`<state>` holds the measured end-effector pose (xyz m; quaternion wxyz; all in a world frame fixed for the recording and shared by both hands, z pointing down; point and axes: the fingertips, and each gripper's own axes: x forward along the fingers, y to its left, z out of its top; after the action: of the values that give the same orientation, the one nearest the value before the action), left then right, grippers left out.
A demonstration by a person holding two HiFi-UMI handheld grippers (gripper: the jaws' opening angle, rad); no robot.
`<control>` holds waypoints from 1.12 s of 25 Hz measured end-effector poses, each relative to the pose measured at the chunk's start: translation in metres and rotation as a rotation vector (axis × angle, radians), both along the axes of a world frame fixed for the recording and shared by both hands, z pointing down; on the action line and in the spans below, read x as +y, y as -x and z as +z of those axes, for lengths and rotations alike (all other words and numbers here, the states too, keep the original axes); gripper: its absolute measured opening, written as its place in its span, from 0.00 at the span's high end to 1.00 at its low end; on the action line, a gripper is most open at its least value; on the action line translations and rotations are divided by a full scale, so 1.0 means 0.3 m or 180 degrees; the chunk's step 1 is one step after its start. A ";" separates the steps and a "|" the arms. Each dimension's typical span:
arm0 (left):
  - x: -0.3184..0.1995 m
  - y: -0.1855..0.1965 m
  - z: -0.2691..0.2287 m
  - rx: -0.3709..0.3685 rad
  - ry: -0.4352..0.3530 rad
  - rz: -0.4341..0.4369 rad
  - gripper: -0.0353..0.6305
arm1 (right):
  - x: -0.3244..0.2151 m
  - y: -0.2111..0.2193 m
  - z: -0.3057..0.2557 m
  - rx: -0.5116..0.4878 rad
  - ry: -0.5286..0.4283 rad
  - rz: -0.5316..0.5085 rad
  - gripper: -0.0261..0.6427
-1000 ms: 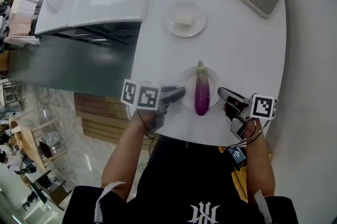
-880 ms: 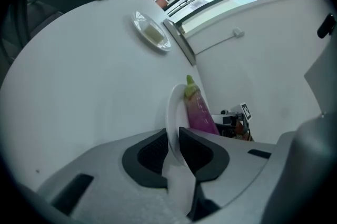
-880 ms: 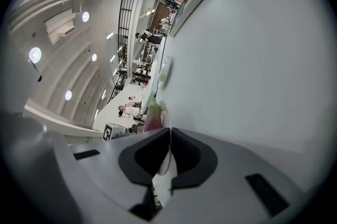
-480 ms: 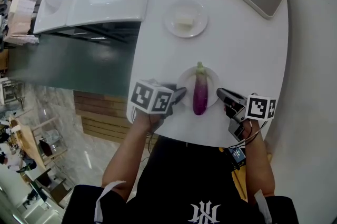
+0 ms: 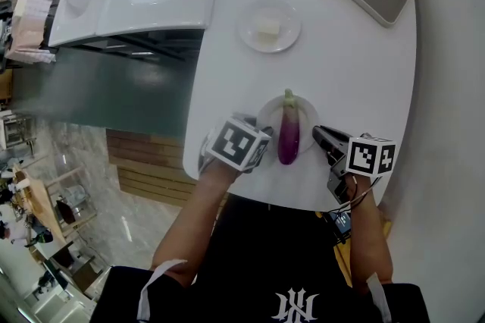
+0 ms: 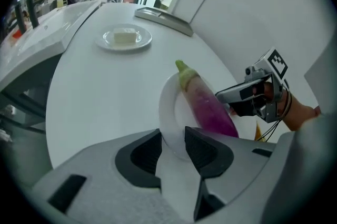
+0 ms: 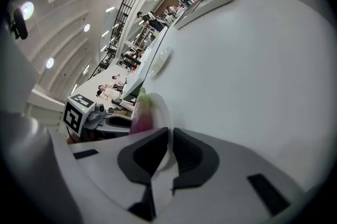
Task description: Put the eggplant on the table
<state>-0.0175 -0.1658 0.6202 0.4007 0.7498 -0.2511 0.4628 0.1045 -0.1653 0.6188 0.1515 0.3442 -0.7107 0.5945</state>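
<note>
Pinching the white plate (image 6: 164, 108) by its rim, the L gripper (image 6: 172, 145) has jaws just a rim's thickness apart, pads touching both faces. The R gripper (image 7: 170, 140) nips the opposite rim, jaws nearly together. Vs 1 s ago: L gripper has slid in to the plate & its marker cube (image 5: 236, 143) has rolled over; R barely shifted. The eggplant (image 5: 287, 136), glossy purple w/ green stem end, lies lengthwise on the plate near the bench (image 5: 341, 64) front edge.
</note>
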 end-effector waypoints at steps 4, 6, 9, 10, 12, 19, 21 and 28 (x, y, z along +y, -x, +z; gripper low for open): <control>-0.020 0.002 0.001 -0.0284 -0.0200 0.0184 0.73 | -0.005 0.005 -0.001 0.0244 -0.0126 -0.0143 0.93; -0.018 0.001 0.005 -0.0402 -0.0269 0.0262 0.72 | -0.011 0.010 -0.004 0.0407 -0.0220 -0.0239 0.92; -0.016 0.004 0.011 -0.0558 -0.0368 0.0368 0.70 | -0.021 0.019 -0.008 0.0680 -0.0380 -0.0421 0.91; -0.018 0.004 0.011 -0.0592 -0.0404 0.0389 0.70 | -0.024 0.019 -0.007 0.0787 -0.0443 -0.0487 0.90; -0.023 0.005 0.012 -0.0659 -0.0479 0.0427 0.69 | -0.027 0.019 -0.001 0.1008 -0.0563 -0.0619 0.89; -0.020 0.003 0.010 -0.0891 -0.0711 0.0580 0.68 | -0.025 0.026 -0.006 0.1715 -0.0979 -0.1064 0.85; -0.019 0.001 0.004 -0.0960 -0.0807 0.0634 0.68 | -0.023 0.033 -0.014 0.1934 -0.1125 -0.1223 0.84; -0.019 0.010 0.000 -0.1072 -0.1259 0.0686 0.71 | -0.039 0.051 -0.033 0.2343 -0.1665 -0.1452 0.88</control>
<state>-0.0206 -0.1715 0.6202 0.1477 0.7483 -0.3184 0.5629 0.0892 -0.1771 0.6089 0.4267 0.3934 -0.7924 0.1875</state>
